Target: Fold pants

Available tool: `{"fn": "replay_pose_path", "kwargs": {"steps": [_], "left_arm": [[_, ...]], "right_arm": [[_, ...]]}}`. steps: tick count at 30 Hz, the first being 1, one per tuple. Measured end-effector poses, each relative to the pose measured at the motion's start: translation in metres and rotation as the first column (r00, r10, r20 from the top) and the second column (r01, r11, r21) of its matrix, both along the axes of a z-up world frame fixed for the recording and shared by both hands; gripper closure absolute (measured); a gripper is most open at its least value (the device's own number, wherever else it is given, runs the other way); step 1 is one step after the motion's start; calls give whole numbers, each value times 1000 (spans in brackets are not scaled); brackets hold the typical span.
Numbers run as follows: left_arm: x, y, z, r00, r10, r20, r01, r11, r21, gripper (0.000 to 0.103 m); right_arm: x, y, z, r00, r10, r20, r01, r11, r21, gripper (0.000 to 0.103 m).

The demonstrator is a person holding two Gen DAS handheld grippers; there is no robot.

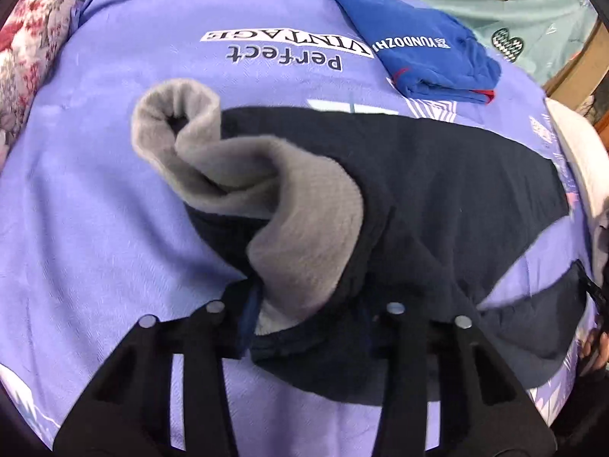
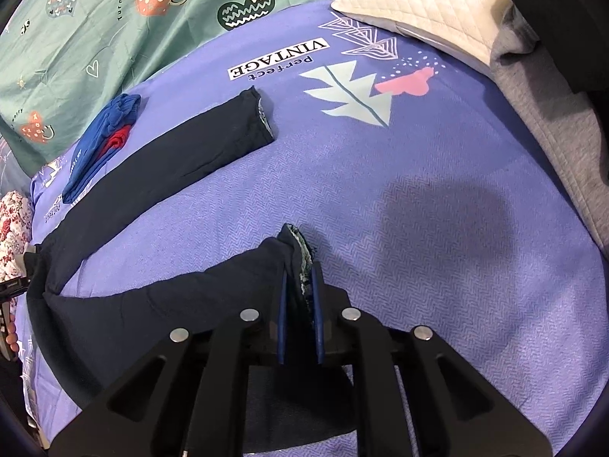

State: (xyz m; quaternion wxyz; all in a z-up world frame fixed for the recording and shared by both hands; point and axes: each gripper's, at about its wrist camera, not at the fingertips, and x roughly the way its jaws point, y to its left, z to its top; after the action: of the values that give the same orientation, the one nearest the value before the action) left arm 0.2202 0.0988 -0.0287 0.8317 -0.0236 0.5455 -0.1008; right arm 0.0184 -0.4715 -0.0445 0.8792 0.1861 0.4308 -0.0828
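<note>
Dark navy pants [image 1: 449, 175] with a grey fleece lining [image 1: 304, 221] lie on a purple bedsheet [image 1: 95, 209]. In the left wrist view my left gripper [image 1: 308, 323] holds the waistband, which is turned over so the lining shows; the fingertips are buried in cloth. In the right wrist view my right gripper [image 2: 300, 304] is shut on the cuff of the near leg [image 2: 160, 304], lifted a little off the sheet. The far leg [image 2: 182, 152] lies flat and stretches toward the upper middle.
Folded blue clothing [image 1: 422, 45] lies on the sheet beyond the pants, also in the right wrist view [image 2: 102, 141]. A floral pillow [image 1: 26, 57] is at the left. A white quilted pillow [image 2: 422, 3] and grey blanket [image 2: 552, 122] lie at the right. A green heart-print cover [image 2: 95, 38] is behind.
</note>
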Motion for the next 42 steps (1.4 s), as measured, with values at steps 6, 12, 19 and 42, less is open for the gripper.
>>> {"fn": "replay_pose_path", "kwargs": {"steps": [6, 12, 19, 42], "left_arm": [[-4, -7, 26, 998, -6, -67, 6, 1000, -3, 74], [-50, 13, 65, 994, -23, -106, 28, 999, 45, 75], [-89, 91, 32, 959, 109, -261, -89, 992, 86, 49], [-133, 78, -1, 972, 201, -118, -232, 890, -392, 85]], "right_arm": [[-2, -6, -2, 1000, -13, 6, 12, 999, 35, 88], [-4, -6, 0, 1000, -12, 22, 12, 999, 37, 87], [-2, -4, 1, 1000, 5, 25, -6, 999, 38, 87], [-28, 5, 7, 993, 116, -36, -115, 993, 25, 96]]}}
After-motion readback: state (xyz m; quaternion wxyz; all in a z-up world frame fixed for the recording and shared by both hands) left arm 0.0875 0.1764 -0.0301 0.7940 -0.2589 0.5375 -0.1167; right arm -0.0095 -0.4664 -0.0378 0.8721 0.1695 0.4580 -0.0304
